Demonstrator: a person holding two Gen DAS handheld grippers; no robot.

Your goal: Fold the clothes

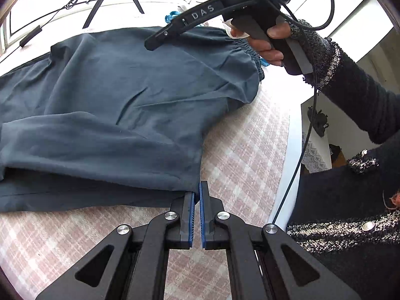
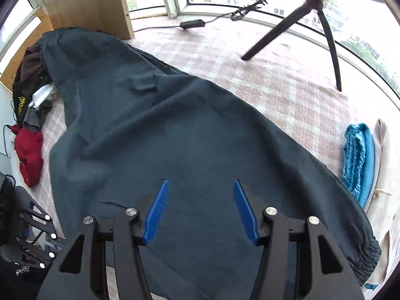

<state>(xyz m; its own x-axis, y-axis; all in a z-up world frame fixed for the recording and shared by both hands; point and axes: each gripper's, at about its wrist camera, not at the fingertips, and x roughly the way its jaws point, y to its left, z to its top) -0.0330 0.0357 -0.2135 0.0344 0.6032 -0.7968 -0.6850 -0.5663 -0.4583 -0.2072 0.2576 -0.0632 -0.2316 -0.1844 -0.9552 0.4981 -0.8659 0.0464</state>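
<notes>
A dark grey-blue garment (image 1: 120, 95) with gathered elastic edges lies spread on a pink checked sheet (image 1: 245, 155). My left gripper (image 1: 198, 193) is shut on the garment's near corner, and the fabric edge runs in between its blue pads. In the left wrist view a hand holds my right gripper (image 1: 153, 43) over the garment's far end, near the elastic band (image 1: 251, 50). From the right wrist view the right gripper (image 2: 200, 183) stands open just above the garment (image 2: 175, 130). Its blue pads (image 2: 157, 207) are spread apart and nothing is pinched between them.
A pile of clothes (image 2: 30, 115), one of them red, lies at the left. A folded teal cloth (image 2: 357, 160) lies at the right. Tripod legs (image 2: 330, 40) stand on the sheet at the back by the window, beside a cable and adapter (image 2: 192, 23). The sheet's right edge (image 1: 291, 150) drops off.
</notes>
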